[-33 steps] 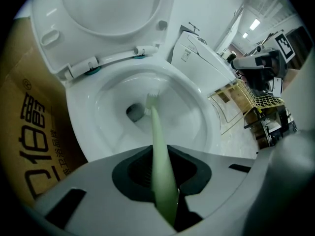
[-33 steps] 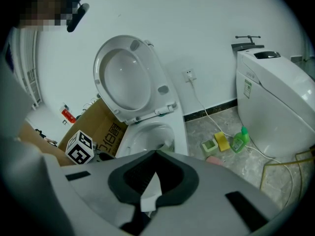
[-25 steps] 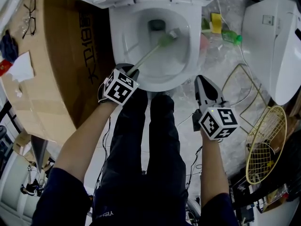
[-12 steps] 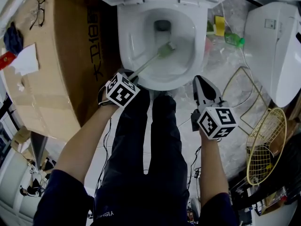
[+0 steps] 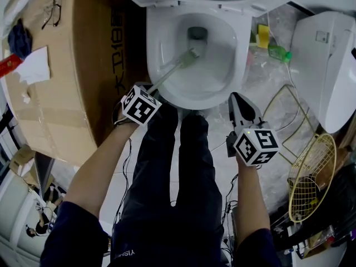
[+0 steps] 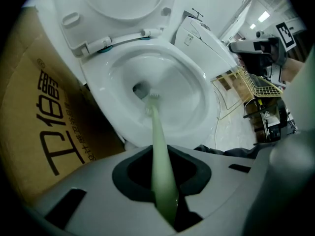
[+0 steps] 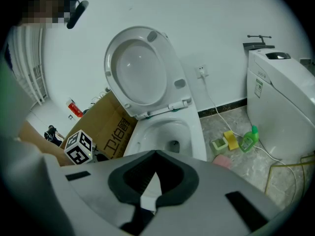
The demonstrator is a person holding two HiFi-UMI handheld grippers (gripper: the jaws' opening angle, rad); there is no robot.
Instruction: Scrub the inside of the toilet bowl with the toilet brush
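Note:
The white toilet bowl (image 5: 233,65) is open at the top of the head view, with its drain hole (image 5: 197,33) near the back. A toilet brush with a pale green handle (image 5: 167,71) slants down into it. The brush head (image 5: 189,54) rests on the bowl's left inner wall, just short of the drain. My left gripper (image 5: 151,85) is at the bowl's front left rim and is shut on the brush handle (image 6: 161,156). My right gripper (image 5: 238,98) hovers outside the bowl at its front right, shut on nothing, its jaws (image 7: 147,193) meeting in a point.
A large cardboard box (image 5: 72,65) stands against the toilet's left side. On the right are a second white toilet (image 5: 325,60), a yellow wire basket (image 5: 311,177), a green bottle (image 5: 276,52) and a yellow sponge (image 5: 262,35). The person's dark-trousered legs (image 5: 172,177) stand before the bowl. The lid (image 7: 138,70) is raised.
The brush head has swept from the bowl's right of the drain to its left side. The left gripper shifted slightly with it. The right gripper stayed where it was.

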